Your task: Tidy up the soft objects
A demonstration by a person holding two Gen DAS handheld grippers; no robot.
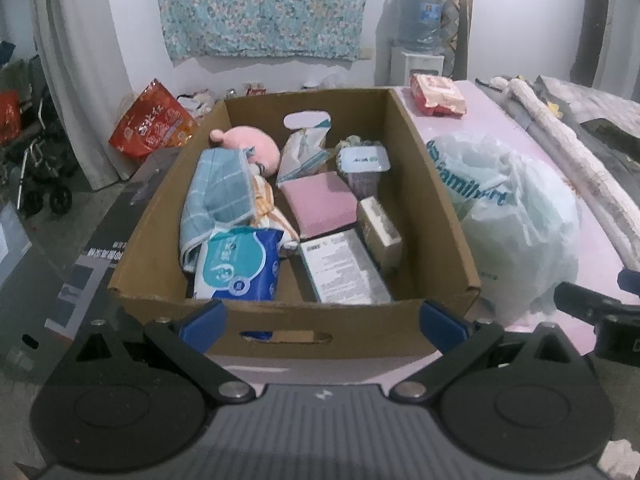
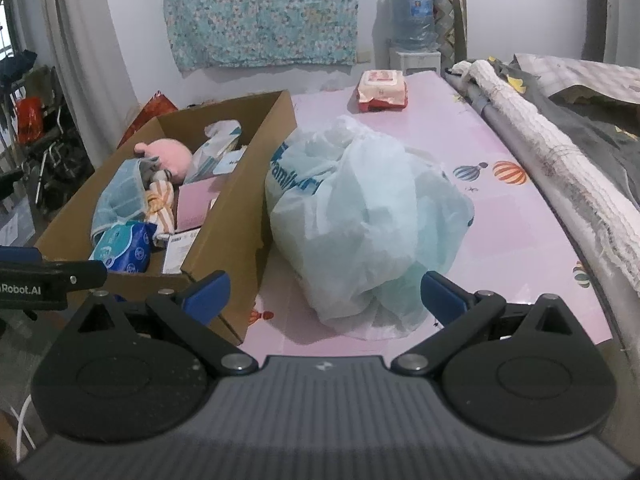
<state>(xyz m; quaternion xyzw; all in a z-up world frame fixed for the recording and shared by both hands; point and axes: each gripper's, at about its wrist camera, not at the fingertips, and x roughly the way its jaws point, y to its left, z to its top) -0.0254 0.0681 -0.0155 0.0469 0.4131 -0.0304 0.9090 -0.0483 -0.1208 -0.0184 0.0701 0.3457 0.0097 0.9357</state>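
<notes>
Pink mat [image 2: 500,216] | cardboard box [image 1: 432,200] | plastic bag [image 2: 360,216] | floral cloth [image 2: 260,12] on wall

Legible text, both views:

- Translucent plastic bag [image 1: 508,216]: blue lettering, partly folded, reads "famil…rt" in the left wrist view; only "famil" shows in the right wrist view.
- Black body of the left gripper [image 2: 32,280], at the left edge of the right wrist view: white print "Robot.AI", start cut off by the frame.
- Red snack bag [image 1: 150,122] beside the cardboard box: large pale characters, not readable.
- White printed sheet [image 1: 344,268] in the box: dense small print, illegible.
- Blue tissue pack [image 1: 236,264]: print too blurred to read.
</notes>
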